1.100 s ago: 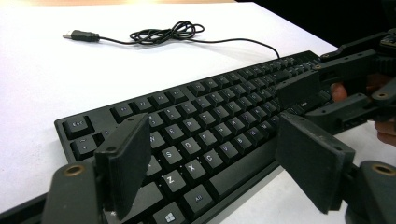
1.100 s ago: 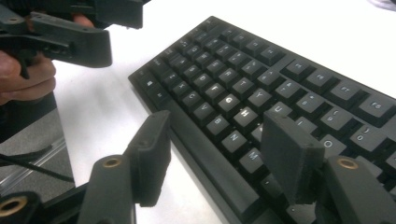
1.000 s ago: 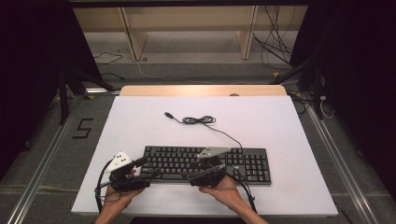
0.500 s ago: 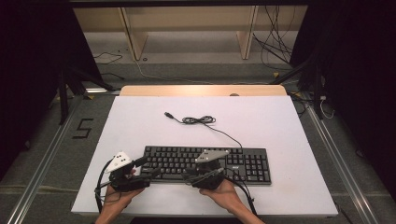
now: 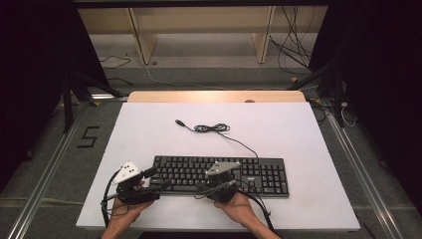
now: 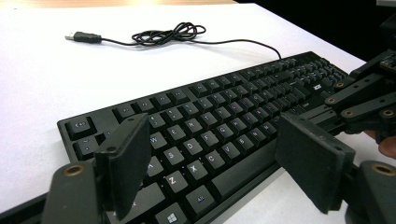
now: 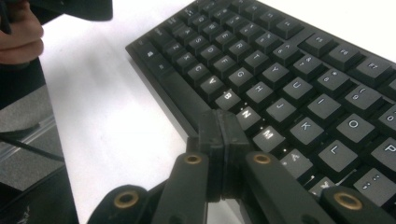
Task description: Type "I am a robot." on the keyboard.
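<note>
A black keyboard (image 5: 219, 172) lies near the front of the white table (image 5: 298, 124), its cable (image 5: 211, 128) coiled behind it. My left gripper (image 5: 157, 178) is open at the keyboard's left end; in the left gripper view its pads (image 6: 126, 158) stand wide apart over the keys (image 6: 210, 126). My right gripper (image 5: 200, 191) points left along the keyboard's front edge. Its jaws have just been closing and are shut with nothing between them. The tip (image 7: 223, 122) sits at the space bar, below the N and M keys (image 7: 254, 123). The right gripper (image 6: 364, 98) also shows at the far right of the left gripper view.
The cable's USB plug (image 5: 179, 122) lies loose on the table behind the keyboard. A wooden shelf frame (image 5: 199, 30) stands beyond the table's far edge, with cables on the floor (image 5: 293, 55). Both hands rest at the table's front edge.
The right gripper's jaws have closed from wide apart to fully together. Both hands have stayed nearly where they were.
</note>
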{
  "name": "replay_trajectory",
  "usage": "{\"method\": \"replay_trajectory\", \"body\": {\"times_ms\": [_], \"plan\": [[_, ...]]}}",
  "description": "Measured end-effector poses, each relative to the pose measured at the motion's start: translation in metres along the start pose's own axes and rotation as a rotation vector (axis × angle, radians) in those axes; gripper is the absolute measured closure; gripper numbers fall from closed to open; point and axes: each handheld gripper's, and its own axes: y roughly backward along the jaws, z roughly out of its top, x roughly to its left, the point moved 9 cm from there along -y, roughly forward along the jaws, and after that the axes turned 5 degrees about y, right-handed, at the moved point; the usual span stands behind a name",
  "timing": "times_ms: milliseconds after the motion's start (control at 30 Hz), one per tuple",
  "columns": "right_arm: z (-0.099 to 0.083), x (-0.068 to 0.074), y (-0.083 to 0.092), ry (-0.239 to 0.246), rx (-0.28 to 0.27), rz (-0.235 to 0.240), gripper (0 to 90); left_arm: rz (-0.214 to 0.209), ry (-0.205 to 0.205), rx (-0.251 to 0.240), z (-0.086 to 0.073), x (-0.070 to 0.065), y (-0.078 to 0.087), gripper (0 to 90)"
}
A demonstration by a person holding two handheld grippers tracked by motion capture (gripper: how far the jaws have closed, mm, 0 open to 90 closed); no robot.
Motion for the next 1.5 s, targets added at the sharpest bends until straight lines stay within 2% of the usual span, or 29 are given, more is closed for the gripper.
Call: {"method": "replay_trajectory", "body": {"times_ms": [567,700,967,1233,1500], "plan": [[-0.005,-0.006,-0.008,-0.008,0.027,-0.020,90.0,0.000,0.004,-0.003,0.000,0.000,0.000,26.2],[-0.008,-0.007,-0.009,0.004,0.045,-0.036,90.0,0.000,0.001,0.001,0.000,0.000,0.000,26.2],[-0.008,-0.006,-0.011,0.010,0.034,-0.042,90.0,0.003,0.004,0.001,-0.001,0.001,-0.001,26.2],[-0.008,-0.006,-0.009,-0.014,0.027,-0.035,88.3,0.005,0.009,0.001,-0.001,0.003,-0.002,26.2],[0.000,-0.006,0.003,-0.043,-0.043,0.000,80.5,0.007,0.016,0.002,-0.001,0.004,-0.003,26.2]]}}
